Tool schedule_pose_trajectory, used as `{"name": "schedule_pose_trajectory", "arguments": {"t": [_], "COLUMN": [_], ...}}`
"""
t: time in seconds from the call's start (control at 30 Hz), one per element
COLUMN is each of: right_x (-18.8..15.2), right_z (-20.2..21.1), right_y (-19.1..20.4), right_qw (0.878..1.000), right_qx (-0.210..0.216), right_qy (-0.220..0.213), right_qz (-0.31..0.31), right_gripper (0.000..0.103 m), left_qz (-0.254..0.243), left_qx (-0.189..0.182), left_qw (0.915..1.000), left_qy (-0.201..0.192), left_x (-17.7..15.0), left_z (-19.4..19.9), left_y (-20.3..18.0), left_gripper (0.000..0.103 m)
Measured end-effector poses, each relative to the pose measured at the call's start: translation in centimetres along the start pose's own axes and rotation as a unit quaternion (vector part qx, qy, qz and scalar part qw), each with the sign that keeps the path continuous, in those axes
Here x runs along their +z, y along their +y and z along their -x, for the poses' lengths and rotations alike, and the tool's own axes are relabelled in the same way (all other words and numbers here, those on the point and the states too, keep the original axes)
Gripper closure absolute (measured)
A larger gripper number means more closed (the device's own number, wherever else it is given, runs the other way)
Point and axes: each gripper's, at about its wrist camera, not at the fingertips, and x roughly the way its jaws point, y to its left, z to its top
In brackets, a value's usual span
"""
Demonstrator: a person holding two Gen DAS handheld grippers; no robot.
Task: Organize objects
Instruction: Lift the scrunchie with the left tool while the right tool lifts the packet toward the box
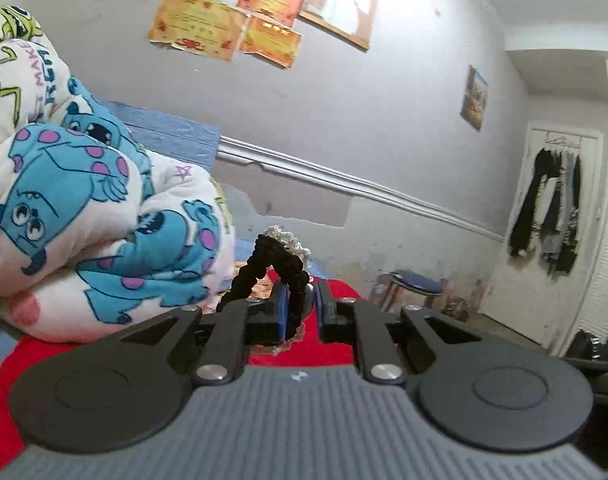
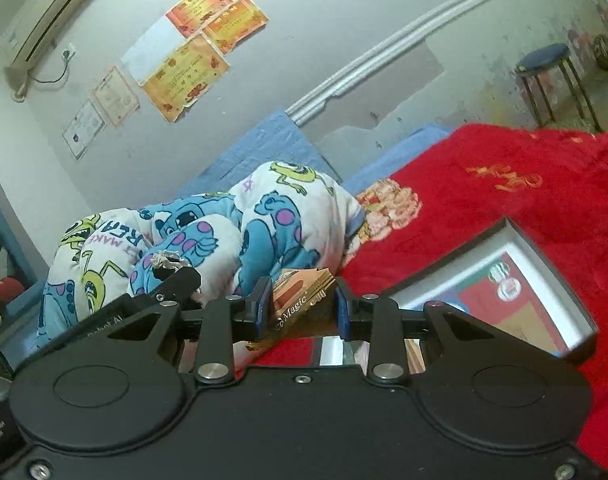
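Note:
In the left wrist view my left gripper (image 1: 299, 304) is shut on a black scrunchie (image 1: 271, 268), whose loop stands up above the fingers; a pale lacy scrunchie (image 1: 291, 240) shows just behind it. In the right wrist view my right gripper (image 2: 304, 304) is shut on a gold "Magic" snack packet (image 2: 299, 300), held above the red blanket (image 2: 504, 200). An open box (image 2: 536, 264) with a colourful printed inside lies on the blanket just right of the right gripper. The left gripper's body (image 2: 171, 280) shows at the left of the right wrist view.
A rolled cartoon-monster quilt (image 2: 223, 232) lies on the bed to the left, also in the left wrist view (image 1: 83, 208). A blue stool (image 2: 552, 68) stands by the wall. Clothes hang on a white door (image 1: 552, 208). Certificates (image 1: 223, 28) hang on the wall.

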Motion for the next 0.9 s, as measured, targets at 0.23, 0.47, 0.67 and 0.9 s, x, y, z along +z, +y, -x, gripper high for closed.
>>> {"name": "schedule_pose_trajectory", "arguments": {"t": [0.23, 0.47, 0.67, 0.9], "right_x": [0.7, 0.5, -0.7, -2.0], "right_z": [-3.8, -6.1, -7.6, -9.9], "right_y": [0.3, -1.2, -4.0, -5.3], "right_qw": [0.999, 0.998, 0.998, 0.996], "right_qx": [-0.013, -0.034, -0.042, -0.044], "right_qy": [0.021, 0.035, 0.055, 0.079], "right_qz": [0.03, 0.033, 0.009, -0.011], "right_gripper": [0.072, 0.072, 0.072, 0.072], "left_qz": [0.003, -0.009, -0.01, -0.023], "left_qx": [0.018, 0.029, 0.029, 0.036], "left_qw": [0.9998, 0.998, 0.9958, 0.9925], "left_qy": [0.01, 0.055, 0.086, 0.114], "left_x": [-1.4, -3.9, -5.5, -7.4], "left_z": [-1.2, -2.3, -3.2, -4.7], "left_y": [1.9, 2.3, 2.1, 1.9], "left_gripper": [0.086, 0.086, 0.086, 0.086]}}
